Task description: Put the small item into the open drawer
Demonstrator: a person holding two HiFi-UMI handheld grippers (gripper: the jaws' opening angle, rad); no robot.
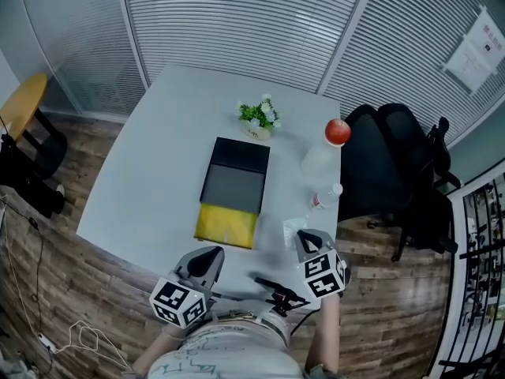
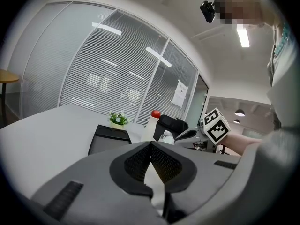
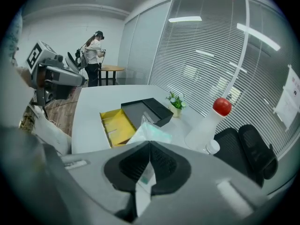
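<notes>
Right tool (image 1: 303, 238) clamped shut on the packet (image 1: 293, 228), at the desk's (image 1: 158, 172) near edge. Left tool (image 1: 211, 254) closed, empty. Open yellow drawer (image 1: 226, 225) lies just left of the packet, nearer the right hand; black box (image 1: 234, 176) behind.

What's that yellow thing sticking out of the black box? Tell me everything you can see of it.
It is a shallow yellow drawer, pulled open from the near end of a flat black box on the white table. It looks like plastic, with low walls and a few thin ridges inside. It lies level and appears empty.
</notes>
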